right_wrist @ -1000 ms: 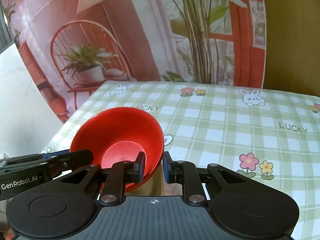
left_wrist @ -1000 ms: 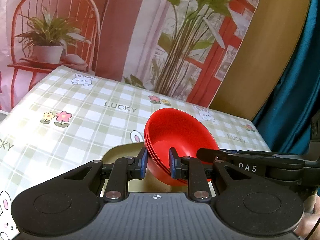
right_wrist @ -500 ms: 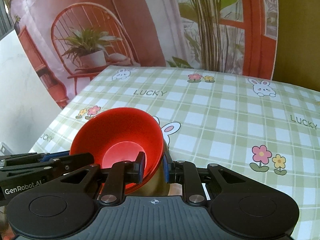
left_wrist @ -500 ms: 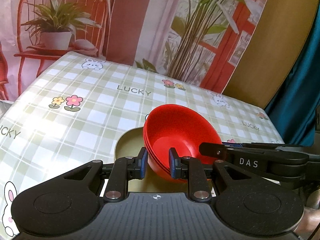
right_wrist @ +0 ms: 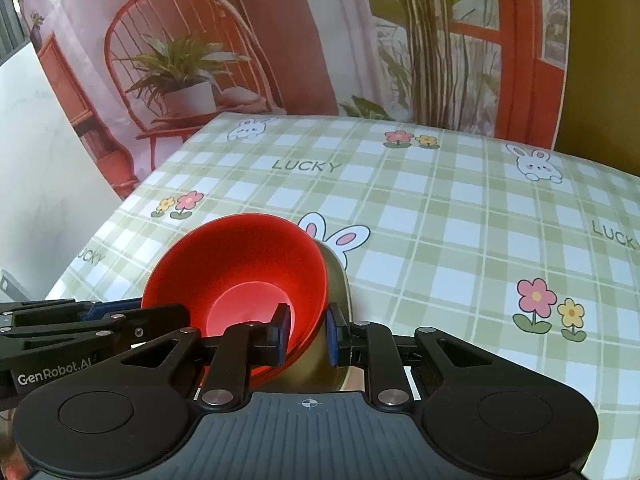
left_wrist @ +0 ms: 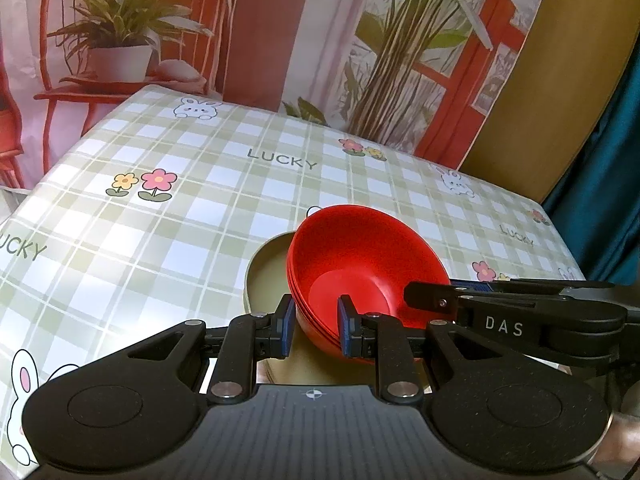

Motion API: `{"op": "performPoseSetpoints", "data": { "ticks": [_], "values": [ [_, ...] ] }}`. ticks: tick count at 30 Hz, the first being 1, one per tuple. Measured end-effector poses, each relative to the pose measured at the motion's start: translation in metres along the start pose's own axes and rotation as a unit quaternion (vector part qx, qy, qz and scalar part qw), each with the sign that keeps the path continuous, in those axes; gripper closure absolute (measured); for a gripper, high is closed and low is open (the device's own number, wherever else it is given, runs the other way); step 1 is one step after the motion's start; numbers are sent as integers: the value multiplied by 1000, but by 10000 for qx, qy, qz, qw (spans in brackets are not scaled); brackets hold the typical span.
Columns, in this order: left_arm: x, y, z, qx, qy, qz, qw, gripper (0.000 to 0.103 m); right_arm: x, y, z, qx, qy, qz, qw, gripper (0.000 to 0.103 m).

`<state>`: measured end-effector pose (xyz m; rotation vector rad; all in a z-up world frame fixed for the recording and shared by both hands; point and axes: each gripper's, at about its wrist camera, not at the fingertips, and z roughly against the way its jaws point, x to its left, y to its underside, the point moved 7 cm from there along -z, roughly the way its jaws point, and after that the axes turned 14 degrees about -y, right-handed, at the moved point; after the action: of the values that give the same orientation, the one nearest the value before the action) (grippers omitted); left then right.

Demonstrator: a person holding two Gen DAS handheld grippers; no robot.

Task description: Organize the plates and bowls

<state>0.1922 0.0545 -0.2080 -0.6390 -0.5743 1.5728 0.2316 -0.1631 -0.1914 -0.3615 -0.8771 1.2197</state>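
Observation:
A stack of red bowls (left_wrist: 360,256) is held over a beige plate (left_wrist: 266,276) on the checked tablecloth. My left gripper (left_wrist: 316,326) is shut on the stack's near left rim. My right gripper (right_wrist: 306,332) is shut on the stack's right rim (right_wrist: 316,312); the bowls (right_wrist: 240,276) tilt toward the left. The beige plate (right_wrist: 336,280) shows under and right of the bowls in the right wrist view. Each gripper's fingers reach into the other's view from the side. I cannot tell whether the bowls touch the plate.
The table (left_wrist: 200,200) has a green and white checked cloth with rabbits, flowers and "LUCKY" lettering. A printed backdrop (left_wrist: 280,40) of a chair and plants hangs behind the far edge. A blue curtain (left_wrist: 608,184) hangs at the right.
Both grippers have risen or tilted with the bowls, so more of the table and the beige plate shows. The grip on the bowls is unchanged.

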Motion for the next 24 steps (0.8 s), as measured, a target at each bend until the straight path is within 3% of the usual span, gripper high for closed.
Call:
{"op": "performPoseSetpoints", "data": {
  "ticks": [16,20,24],
  "values": [
    [4,5,-1,107,-97,138,9998,79,5,2,4,-64,-32,34,10000,83],
    [4,-1,8,-45,-101,147,9998,68,6,-4,17,-235,-15,68,9997,77],
    [1,-12,22,-293,-75,107,9995,68,6,-14,36,-500,42,101,9987,73]
  ]
}}
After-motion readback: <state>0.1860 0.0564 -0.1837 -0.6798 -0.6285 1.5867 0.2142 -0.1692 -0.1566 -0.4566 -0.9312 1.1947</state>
